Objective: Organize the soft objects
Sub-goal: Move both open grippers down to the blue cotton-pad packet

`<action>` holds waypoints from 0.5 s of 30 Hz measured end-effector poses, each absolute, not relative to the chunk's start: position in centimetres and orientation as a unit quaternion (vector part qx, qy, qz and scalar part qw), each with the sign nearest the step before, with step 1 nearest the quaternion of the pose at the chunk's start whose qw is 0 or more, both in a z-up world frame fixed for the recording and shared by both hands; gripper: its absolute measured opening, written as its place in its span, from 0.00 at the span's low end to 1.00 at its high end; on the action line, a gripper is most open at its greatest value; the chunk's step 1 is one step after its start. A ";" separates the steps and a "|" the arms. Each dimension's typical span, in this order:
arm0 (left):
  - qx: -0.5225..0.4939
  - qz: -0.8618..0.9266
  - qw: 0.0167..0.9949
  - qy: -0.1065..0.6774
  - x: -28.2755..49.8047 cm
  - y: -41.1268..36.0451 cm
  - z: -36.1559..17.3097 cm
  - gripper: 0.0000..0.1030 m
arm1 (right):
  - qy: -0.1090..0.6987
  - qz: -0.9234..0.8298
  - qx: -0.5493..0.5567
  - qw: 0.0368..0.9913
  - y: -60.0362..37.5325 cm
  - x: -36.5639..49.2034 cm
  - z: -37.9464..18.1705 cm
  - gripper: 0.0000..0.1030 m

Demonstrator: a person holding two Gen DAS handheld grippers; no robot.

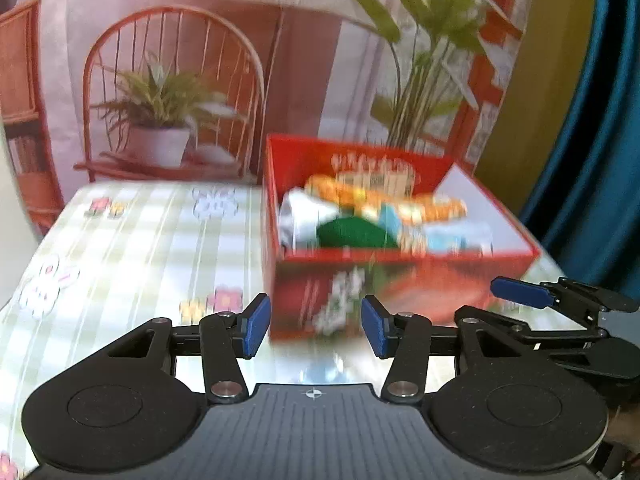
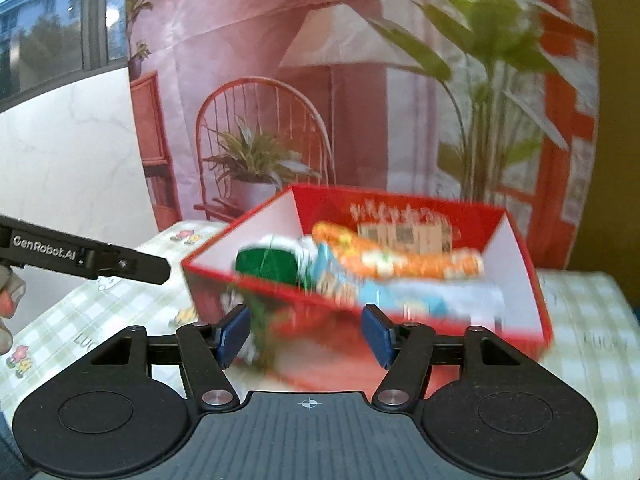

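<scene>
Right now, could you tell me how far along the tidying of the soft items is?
Mostly done, it seems: the red box already holds soft items, including a green one and an orange patterned one. Neither the left gripper nor the right gripper holds anything. No loose items show on the checked tablecloth.
</scene>
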State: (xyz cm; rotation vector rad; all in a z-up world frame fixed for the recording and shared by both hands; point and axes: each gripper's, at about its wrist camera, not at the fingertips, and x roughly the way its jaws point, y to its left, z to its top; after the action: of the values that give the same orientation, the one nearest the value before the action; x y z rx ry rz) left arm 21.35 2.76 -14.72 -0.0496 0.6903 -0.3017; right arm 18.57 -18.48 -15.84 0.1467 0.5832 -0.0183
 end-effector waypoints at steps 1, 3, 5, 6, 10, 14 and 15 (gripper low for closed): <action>-0.025 -0.146 0.929 0.340 20.8 2.9 -15.2 0.51 | 0.291 -0.010 0.080 0.953 -18.4 17.8 -16.3 0.57; -0.033 -0.140 0.925 0.352 19.5 3.4 -16.2 0.51 | 0.300 -0.013 0.091 0.950 -18.0 16.2 -17.2 0.57; -0.050 -0.131 0.921 0.364 18.3 4.1 -17.4 0.51 | 0.312 -0.016 0.101 0.945 -17.5 14.9 -18.2 0.57; -0.057 -0.125 0.918 0.371 17.7 4.4 -17.9 0.51 | 0.318 -0.019 0.105 0.942 -17.3 14.2 -18.7 0.57; -0.087 -0.115 0.905 0.401 15.7 5.1 -20.2 0.51 | 0.343 -0.029 0.112 0.932 -16.2 11.5 -20.7 0.57; -0.098 -0.115 0.892 0.427 14.4 4.9 -22.4 0.51 | 0.375 -0.038 0.127 0.918 -15.1 9.3 -22.6 0.61; -0.101 -0.116 0.889 0.432 14.2 4.8 -22.9 0.51 | 0.380 -0.040 0.130 0.915 -14.9 8.8 -23.0 0.63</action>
State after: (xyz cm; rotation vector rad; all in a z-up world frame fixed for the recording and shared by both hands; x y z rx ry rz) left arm 14.20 4.80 -22.86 -0.2103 0.8980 -0.2410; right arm 8.80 -14.86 -22.96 0.2686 0.7815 -0.0815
